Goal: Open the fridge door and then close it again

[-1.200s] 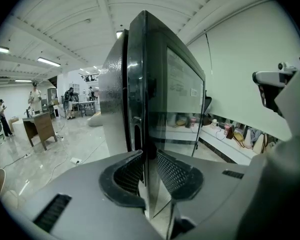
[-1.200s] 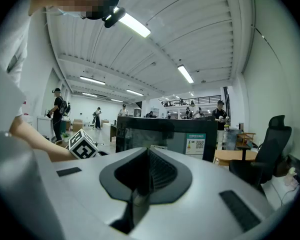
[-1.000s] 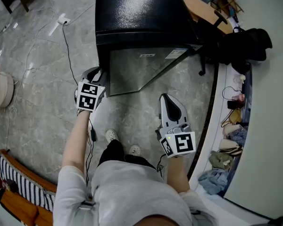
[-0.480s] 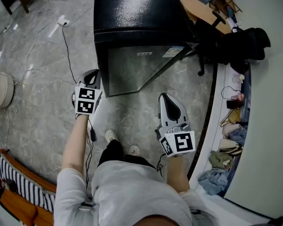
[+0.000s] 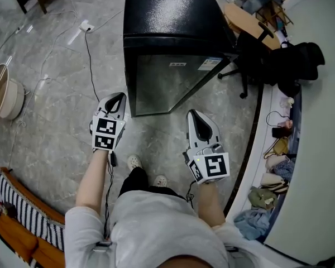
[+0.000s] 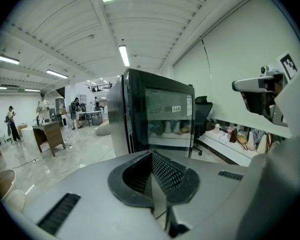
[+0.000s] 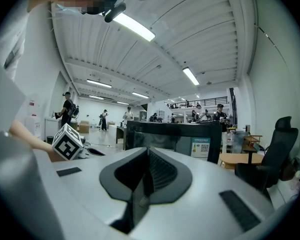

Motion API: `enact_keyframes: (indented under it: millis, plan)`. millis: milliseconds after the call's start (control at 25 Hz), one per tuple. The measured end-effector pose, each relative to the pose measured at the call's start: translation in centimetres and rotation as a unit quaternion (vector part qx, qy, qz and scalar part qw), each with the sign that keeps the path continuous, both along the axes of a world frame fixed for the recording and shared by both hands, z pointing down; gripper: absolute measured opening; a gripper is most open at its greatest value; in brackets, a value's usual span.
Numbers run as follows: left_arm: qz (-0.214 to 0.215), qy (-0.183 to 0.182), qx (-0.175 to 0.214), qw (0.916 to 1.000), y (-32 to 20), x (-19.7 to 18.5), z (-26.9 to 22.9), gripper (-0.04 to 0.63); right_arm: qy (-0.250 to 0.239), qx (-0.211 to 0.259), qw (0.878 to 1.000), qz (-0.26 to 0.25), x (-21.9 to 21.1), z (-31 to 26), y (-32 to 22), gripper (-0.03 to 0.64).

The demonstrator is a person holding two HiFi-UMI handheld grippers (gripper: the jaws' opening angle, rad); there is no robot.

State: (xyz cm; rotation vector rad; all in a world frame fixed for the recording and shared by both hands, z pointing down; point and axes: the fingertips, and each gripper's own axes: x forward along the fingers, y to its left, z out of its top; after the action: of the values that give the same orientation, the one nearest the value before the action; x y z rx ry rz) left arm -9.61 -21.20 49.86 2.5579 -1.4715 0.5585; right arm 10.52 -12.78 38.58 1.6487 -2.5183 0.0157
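Note:
A black fridge (image 5: pixel 173 15) with a glass door (image 5: pixel 173 82) stands on the grey floor ahead of me, and the door looks closed. My left gripper (image 5: pixel 118 97) hangs shut and empty a short way in front of the fridge's left front corner, apart from it. In the left gripper view its closed jaws (image 6: pixel 153 159) point at the fridge (image 6: pixel 155 116). My right gripper (image 5: pixel 193 114) is shut on nothing, held before the door's right part, clear of it. From the right gripper view its jaws (image 7: pixel 147 154) face the fridge (image 7: pixel 175 136).
A black office chair draped with dark clothes (image 5: pixel 279 60) and a round wooden table (image 5: pixel 245 18) stand right of the fridge. A ledge with bags (image 5: pixel 273 161) runs along the right wall. A cable and power strip (image 5: pixel 86 27), a round basin (image 5: pixel 3 96) and a striped sofa (image 5: pixel 17 211) lie left.
My left gripper has drawn back from the fridge's left front corner toward me. The right gripper has stayed where it was.

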Motion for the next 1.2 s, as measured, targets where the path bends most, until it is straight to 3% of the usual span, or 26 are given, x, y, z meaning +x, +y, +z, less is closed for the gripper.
enact_keyframes:
  millis: [480, 880, 1200]
  plan:
    - [-0.008, 0.049, 0.064, 0.9967, 7.2, 1.5, -6.9, 0.014, -0.004, 0.017, 1.0, -0.021, -0.7, -1.9, 2.4, 0.025]
    - [-0.03, 0.091, 0.085, 0.9917, 13.4, 2.6, -11.1, 0.014, -0.013, 0.032, 0.998, -0.047, -0.6, -3.4, 5.4, 0.025]
    - [-0.049, 0.091, 0.12, 0.9874, 17.4, 3.2, -13.7, 0.014, -0.018, 0.042, 0.997, -0.057, 0.1, -4.5, 8.2, 0.025]
